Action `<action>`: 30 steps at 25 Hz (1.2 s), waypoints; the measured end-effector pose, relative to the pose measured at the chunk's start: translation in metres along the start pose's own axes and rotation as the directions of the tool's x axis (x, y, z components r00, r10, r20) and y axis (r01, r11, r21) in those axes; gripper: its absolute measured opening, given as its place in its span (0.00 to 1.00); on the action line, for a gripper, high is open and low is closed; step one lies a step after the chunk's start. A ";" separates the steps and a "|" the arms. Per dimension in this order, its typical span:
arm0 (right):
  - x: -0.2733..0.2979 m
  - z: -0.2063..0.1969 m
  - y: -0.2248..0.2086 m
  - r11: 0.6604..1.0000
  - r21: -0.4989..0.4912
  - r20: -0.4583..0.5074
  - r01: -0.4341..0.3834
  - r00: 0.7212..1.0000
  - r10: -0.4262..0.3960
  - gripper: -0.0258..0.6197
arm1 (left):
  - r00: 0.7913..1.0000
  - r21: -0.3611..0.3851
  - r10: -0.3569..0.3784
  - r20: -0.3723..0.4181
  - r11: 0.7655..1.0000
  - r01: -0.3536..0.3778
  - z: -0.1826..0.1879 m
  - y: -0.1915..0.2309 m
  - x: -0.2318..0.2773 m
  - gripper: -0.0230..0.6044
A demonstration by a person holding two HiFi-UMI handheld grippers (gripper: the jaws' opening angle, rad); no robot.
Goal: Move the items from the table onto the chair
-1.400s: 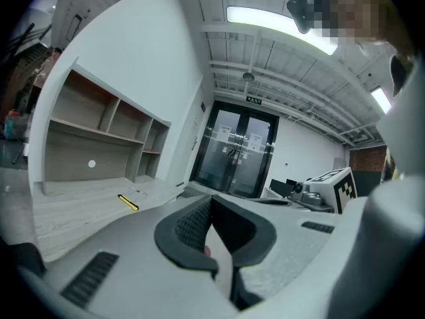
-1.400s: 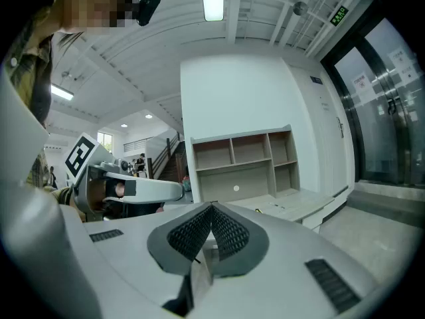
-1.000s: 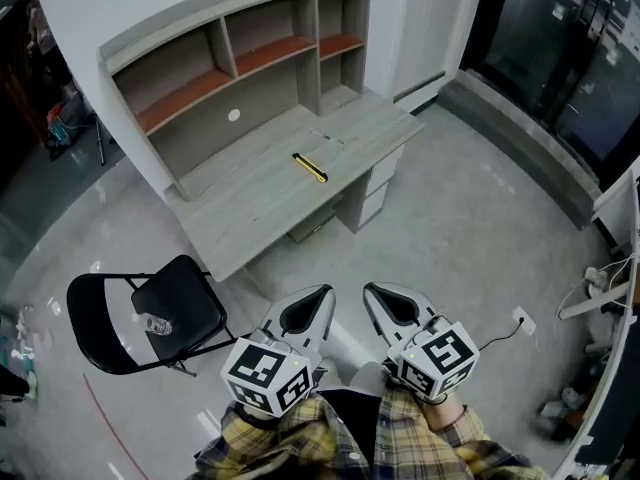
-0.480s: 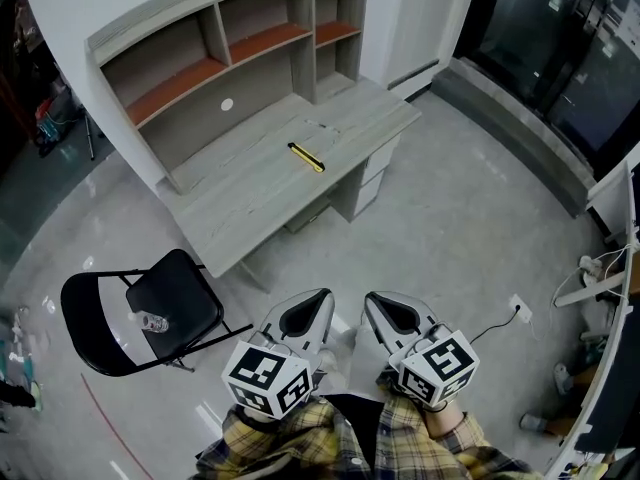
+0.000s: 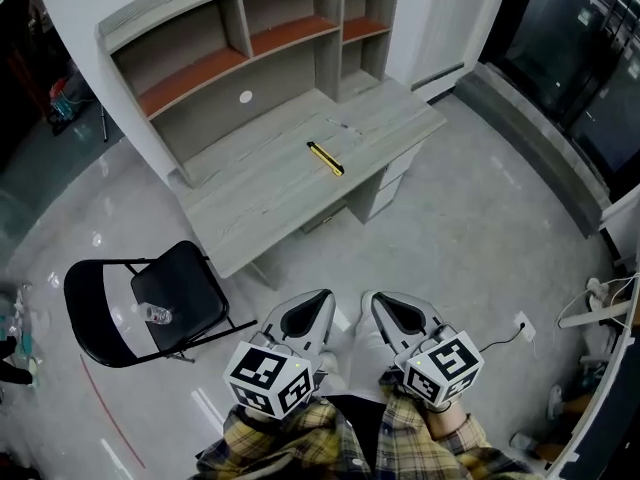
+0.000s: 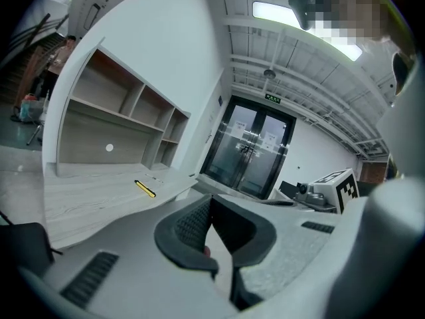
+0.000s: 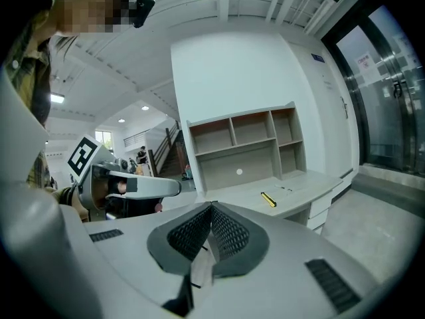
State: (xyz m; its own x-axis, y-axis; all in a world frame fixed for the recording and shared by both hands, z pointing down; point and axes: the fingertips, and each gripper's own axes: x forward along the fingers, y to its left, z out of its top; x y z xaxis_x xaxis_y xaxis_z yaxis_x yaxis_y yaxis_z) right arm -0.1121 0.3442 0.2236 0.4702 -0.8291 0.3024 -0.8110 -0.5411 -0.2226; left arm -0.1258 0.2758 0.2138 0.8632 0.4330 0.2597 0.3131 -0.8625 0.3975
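Observation:
A yellow and black tool (image 5: pixel 330 158) lies on the grey wooden desk (image 5: pixel 250 193); the same yellow tool (image 6: pixel 145 189) shows in the left gripper view, and in the right gripper view the tool (image 7: pixel 268 199) lies far ahead. A black folding chair (image 5: pixel 170 303) stands left of the desk with a small clear item (image 5: pixel 157 315) on its seat. My left gripper (image 5: pixel 318 298) and right gripper (image 5: pixel 372 299) hang side by side near my body, well short of the desk. Both are shut with nothing held.
The desk has a shelf unit (image 5: pixel 250 38) with open compartments at its back and drawers (image 5: pixel 390 183) at its right end. Glass doors (image 5: pixel 580 48) line the right side. A wall socket with a cable (image 5: pixel 520 323) sits on the floor at right.
Both grippers stay shut near my body, barely shifting in the picture. The head view has shifted, so the desk and chair now sit slightly further right and lower in the picture.

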 end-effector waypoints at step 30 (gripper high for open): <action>0.066 0.078 -0.270 0.989 0.001 -0.047 -0.149 0.988 0.148 0.07 | 0.986 -0.027 0.164 0.015 0.986 -0.164 0.092 0.036 0.269 0.04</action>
State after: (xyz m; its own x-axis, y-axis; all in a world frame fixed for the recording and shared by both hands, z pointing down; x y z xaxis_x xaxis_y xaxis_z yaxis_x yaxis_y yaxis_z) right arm 0.1647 0.4247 0.2311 0.3276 -0.8927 0.3095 -0.8713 -0.4121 -0.2663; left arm 0.1540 0.3368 0.2168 0.9086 0.2815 0.3086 0.1565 -0.9143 0.3735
